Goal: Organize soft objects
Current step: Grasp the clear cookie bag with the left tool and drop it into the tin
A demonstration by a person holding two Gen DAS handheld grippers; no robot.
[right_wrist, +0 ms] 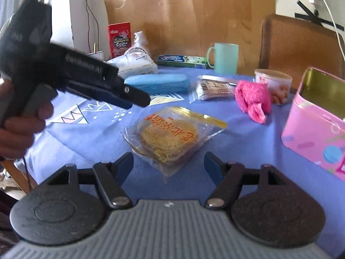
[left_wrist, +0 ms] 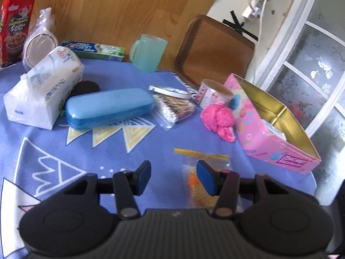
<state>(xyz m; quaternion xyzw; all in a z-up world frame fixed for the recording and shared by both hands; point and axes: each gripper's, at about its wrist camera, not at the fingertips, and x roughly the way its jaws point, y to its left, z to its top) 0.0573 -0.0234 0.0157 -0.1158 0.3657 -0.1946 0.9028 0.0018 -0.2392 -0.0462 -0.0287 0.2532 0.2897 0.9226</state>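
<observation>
A fluffy pink cloth (left_wrist: 217, 119) (right_wrist: 253, 99) lies on the blue tablecloth beside the open pink tin (left_wrist: 278, 127) (right_wrist: 312, 127). A zip bag of yellow rubber bands (right_wrist: 170, 139) (left_wrist: 202, 172) lies in front of both grippers. A tissue pack (left_wrist: 43, 92) (right_wrist: 133, 64) and a bag of cotton swabs (left_wrist: 172, 108) (right_wrist: 212, 88) lie further back. My left gripper (left_wrist: 173, 178) is open and empty, above the table left of the zip bag; it also shows in the right wrist view (right_wrist: 133, 100). My right gripper (right_wrist: 168, 165) is open and empty, just short of the zip bag.
A blue case (left_wrist: 107, 108), a teal mug (left_wrist: 148, 51), a toothpaste box (left_wrist: 94, 50), a small pink jar (left_wrist: 213, 93) with its lid (left_wrist: 170, 90), a red box (left_wrist: 17, 26) and a brown tray (left_wrist: 213, 49) leaning on the wall surround the work area.
</observation>
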